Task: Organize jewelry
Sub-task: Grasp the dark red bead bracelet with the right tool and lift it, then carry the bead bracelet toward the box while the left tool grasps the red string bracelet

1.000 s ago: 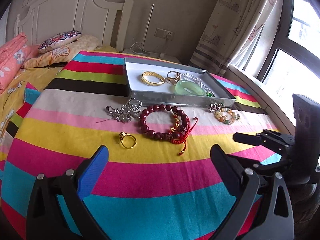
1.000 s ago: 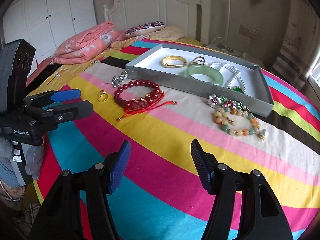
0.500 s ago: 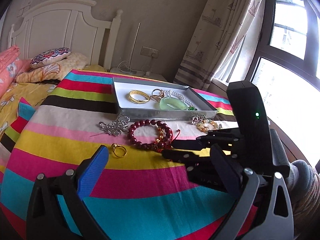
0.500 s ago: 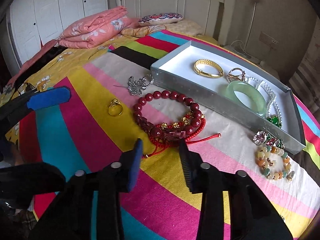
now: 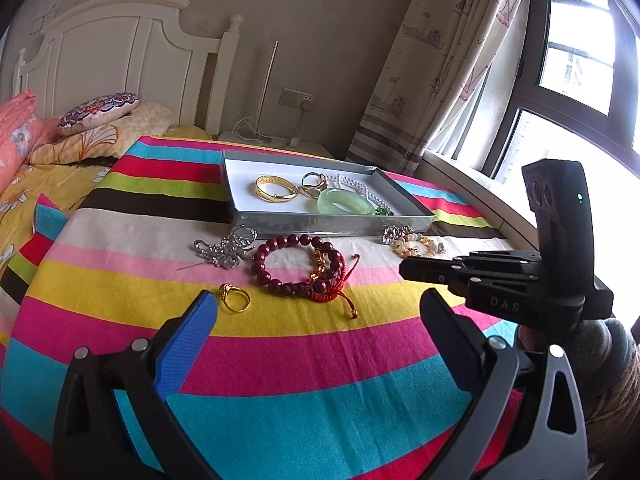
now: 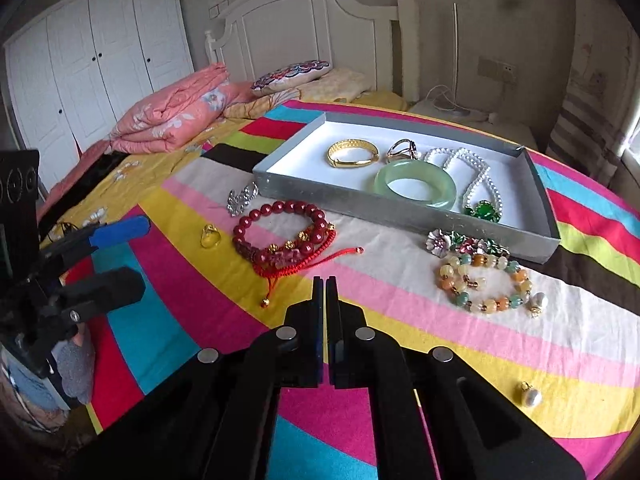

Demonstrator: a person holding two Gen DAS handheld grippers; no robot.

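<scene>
Silver-grey cardboard forms the shallow rectangular tray (image 6: pixel 404 210) with a white floor, lying on the bright striped bedspread (image 6: pixel 400 288). Inside it lie a gold bangle (image 6: pixel 353 153), a gold-and-silver ring (image 6: pixel 403 149), a pale green jade bangle (image 6: pixel 415 185) and a white pearl necklace with a green pendant (image 6: pixel 476 184).

Just outside the tray's near wall sit a silver rhinestone brooch (image 5: pixel 227 246), a dark red bead bracelet tangled with a red cord bracelet (image 6: pixel 289 240), a small gold ring (image 5: pixel 235 297), an enamel flower brooch (image 6: pixel 464 243) touching a bracelet of mixed pastel stone beads (image 6: pixel 486 284). In front of these the bedspread lies bare towards both grippers; on the window side, the bed's edge curves off close to the pastel beads.

The left gripper (image 5: pixel 318 334) has its jaws spread wide with nothing between them. The right gripper (image 6: pixel 325 284) is pressed closed on nothing, its tips above the cloth just short of the red cord's tail.

Only the right wrist view shows a loose pearl drop (image 6: pixel 531 395) alone on a yellow stripe, plus white wardrobe doors (image 6: pixel 96 72); only the left wrist view shows the curtain (image 5: pixel 440 72) and window (image 5: pixel 576 80).
</scene>
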